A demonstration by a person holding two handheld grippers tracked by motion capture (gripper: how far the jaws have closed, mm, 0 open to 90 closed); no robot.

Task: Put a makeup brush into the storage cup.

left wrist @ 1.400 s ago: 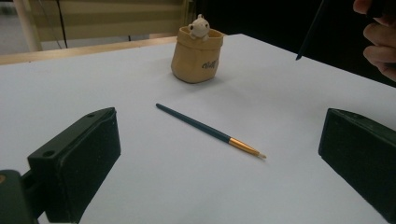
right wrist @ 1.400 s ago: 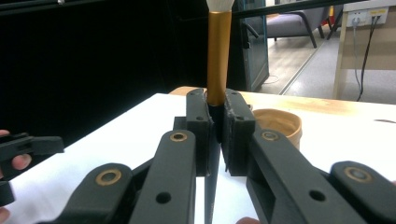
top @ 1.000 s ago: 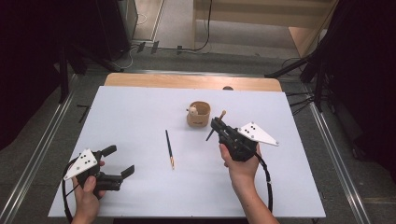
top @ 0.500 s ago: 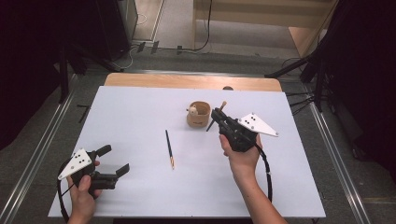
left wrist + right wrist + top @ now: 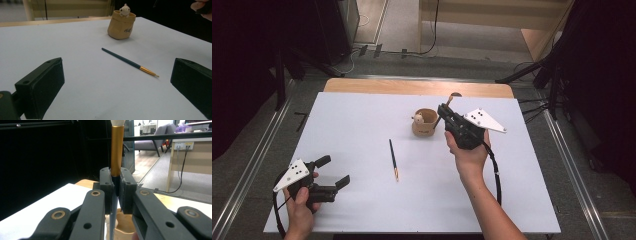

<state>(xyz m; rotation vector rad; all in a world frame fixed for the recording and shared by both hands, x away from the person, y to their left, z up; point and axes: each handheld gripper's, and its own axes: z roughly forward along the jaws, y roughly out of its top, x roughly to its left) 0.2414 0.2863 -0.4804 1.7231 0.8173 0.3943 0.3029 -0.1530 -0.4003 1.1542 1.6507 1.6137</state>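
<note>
My right gripper [image 5: 443,111] is shut on a paintbrush [image 5: 450,100] with a gold ferrule [image 5: 117,147], which stands upright between the pads with its bristle end up. It hovers just right of a tan pouch-shaped holder [image 5: 424,123] with a small bear figure on its rim; the brush handle hangs down in front of the holder [image 5: 125,225]. A second, dark-handled brush [image 5: 392,159] lies flat mid-table, seen as the brush [image 5: 128,61] ahead of my left gripper [image 5: 117,82]. That left gripper [image 5: 333,170] rests open near the front left corner, nothing between its fingers [image 5: 42,85].
The white table top [image 5: 362,125] ends in a wooden strip [image 5: 412,87] at the far edge. Dark curtains and stands flank both sides. The right gripper's cable [image 5: 495,170] trails down along the forearm.
My right hand has carried the brush away from me, toward the far side and up beside the holder. The left hand has hardly shifted.
</note>
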